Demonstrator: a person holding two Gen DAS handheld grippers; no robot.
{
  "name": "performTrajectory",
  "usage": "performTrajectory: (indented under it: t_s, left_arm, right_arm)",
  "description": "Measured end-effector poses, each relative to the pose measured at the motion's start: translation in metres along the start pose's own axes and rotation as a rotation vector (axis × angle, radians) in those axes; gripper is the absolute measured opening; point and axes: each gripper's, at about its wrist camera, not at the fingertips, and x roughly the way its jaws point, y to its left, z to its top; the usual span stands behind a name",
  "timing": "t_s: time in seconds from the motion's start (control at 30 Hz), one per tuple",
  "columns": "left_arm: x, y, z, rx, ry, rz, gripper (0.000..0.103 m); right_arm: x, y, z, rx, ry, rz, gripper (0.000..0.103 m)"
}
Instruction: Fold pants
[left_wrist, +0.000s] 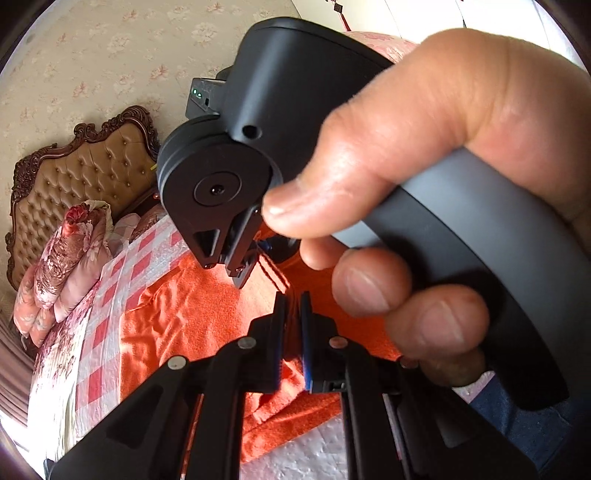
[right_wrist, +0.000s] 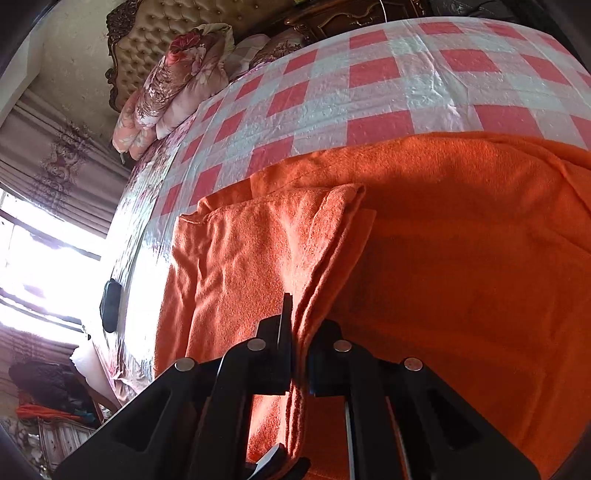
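ahead of left gripper (left_wrist: 293, 306): right gripper (left_wrist: 236, 266) and right hand (left_wrist: 424, 229) block the way, just beside | ahead of right gripper (right_wrist: 299, 314): orange pants (right_wrist: 461, 240) flat, checked bedspread (right_wrist: 369, 85) open beyond | far-left: folded quilts (right_wrist: 173, 81) at headboard (right_wrist: 147, 40)

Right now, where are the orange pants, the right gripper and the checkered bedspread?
orange pants (right_wrist: 461, 229), right wrist view, flat upper layer.
right gripper (right_wrist: 297, 332), right wrist view, between fingertips clamping a fold.
checkered bedspread (right_wrist: 373, 70), right wrist view, red square.
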Motion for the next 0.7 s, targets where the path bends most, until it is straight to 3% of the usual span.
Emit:
performTrajectory:
  t_s: [0.03, 0.07, 0.13, 0.23, 0.3, 0.33, 0.43, 0.47, 0.53, 0.6, 0.63, 0.7]
  left_arm:
    - [0.002, 0.002, 0.000, -0.002, 0.004, -0.004, 0.008]
    - [0.005, 0.005, -0.001, -0.001, 0.011, -0.010, 0.008]
    - [0.011, 0.004, -0.002, -0.010, 0.029, -0.037, 0.011]
    - [0.015, 0.007, -0.003, -0.050, 0.040, -0.106, 0.013]
    - [0.012, 0.008, -0.003, -0.057, 0.025, -0.129, 0.020]
    - [0.011, 0.010, -0.004, -0.068, 0.023, -0.138, 0.024]
    - [0.002, 0.036, -0.010, -0.209, 0.019, -0.191, 0.029]
    - [-0.004, 0.047, -0.013, -0.254, 0.012, -0.175, 0.037]
    - [-0.024, 0.081, -0.023, -0.342, -0.033, -0.084, 0.042]
    - [-0.037, 0.117, -0.041, -0.465, -0.035, -0.003, 0.044]
    - [-0.041, 0.144, -0.058, -0.579, -0.009, 0.039, 0.044]
    - [-0.043, 0.183, -0.093, -0.744, 0.066, 0.087, 0.042]
  right_arm:
    - [-0.001, -0.001, 0.000, 0.009, 0.000, 0.004, 0.011]
    - [-0.001, -0.004, 0.001, 0.026, -0.003, -0.012, 0.019]
    - [-0.003, -0.010, 0.002, 0.046, -0.023, -0.037, 0.023]
    - [-0.005, -0.017, 0.005, 0.059, -0.042, -0.031, 0.023]
    - [-0.007, -0.019, 0.002, 0.043, -0.060, -0.037, 0.020]
    - [-0.008, -0.020, 0.001, 0.037, -0.071, -0.067, 0.012]
    - [-0.015, -0.022, 0.002, 0.031, -0.127, -0.168, 0.010]
    - [-0.019, -0.023, 0.001, 0.029, -0.138, -0.201, 0.010]
    - [-0.038, -0.026, -0.002, 0.033, -0.182, -0.286, 0.010]
    - [-0.053, -0.020, -0.008, -0.002, -0.221, -0.319, 0.012]
    - [-0.061, -0.012, -0.013, -0.041, -0.236, -0.331, 0.018]
    - [-0.067, 0.005, -0.024, -0.114, -0.249, -0.334, 0.019]
